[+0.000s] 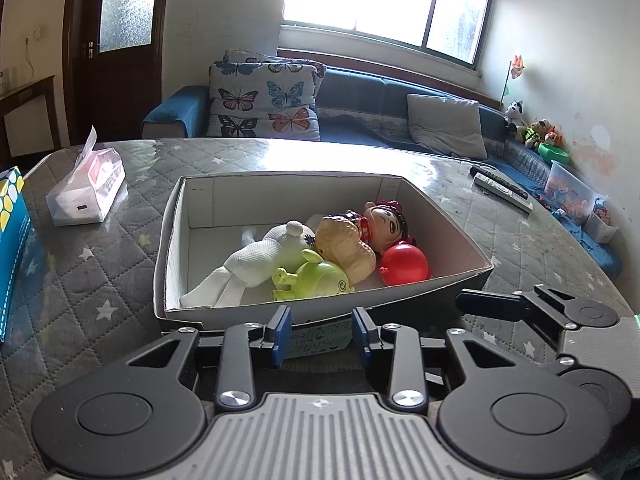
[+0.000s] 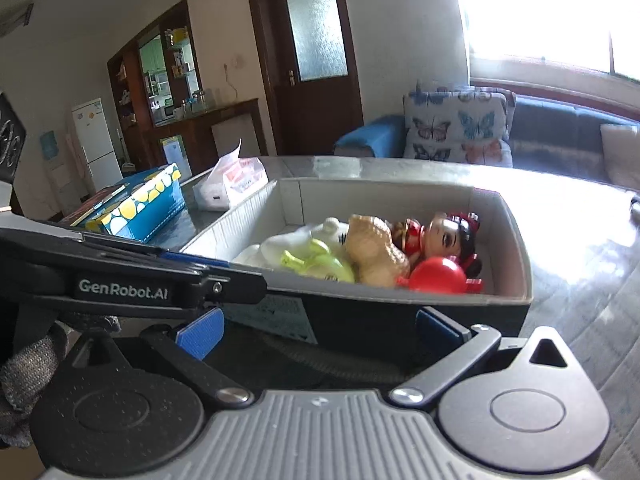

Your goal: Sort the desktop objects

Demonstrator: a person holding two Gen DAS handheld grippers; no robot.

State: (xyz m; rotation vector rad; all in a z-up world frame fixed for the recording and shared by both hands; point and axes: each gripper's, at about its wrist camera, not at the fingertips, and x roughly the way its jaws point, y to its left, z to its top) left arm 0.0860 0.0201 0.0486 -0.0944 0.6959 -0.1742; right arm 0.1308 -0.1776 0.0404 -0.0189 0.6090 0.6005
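An open cardboard box (image 1: pixel 172 240) stands on the quilted table. Inside lie a white plush (image 1: pixel 256 260), a green plastic toy (image 1: pixel 316 280), a tan toy (image 1: pixel 344 244), a doll with dark hair (image 1: pixel 384 220) and a red round toy (image 1: pixel 404 264). My left gripper (image 1: pixel 321 332) is open just short of the box's near wall, with nothing gripped between its blue pads. My right gripper (image 2: pixel 320 332) stands wide open at the box's near side (image 2: pixel 400 312), holding nothing. It also shows at the right edge of the left wrist view. The toys (image 2: pixel 376 252) show again in the right wrist view.
A tissue pack (image 1: pixel 86 188) and a blue dotted carton (image 1: pixel 12 232) lie to the left of the box. Remote controls (image 1: pixel 500 188) rest at the far right table edge. Behind is a blue sofa (image 1: pixel 360 96) with cushions. A gloved hand (image 2: pixel 28 360) shows low on the left.
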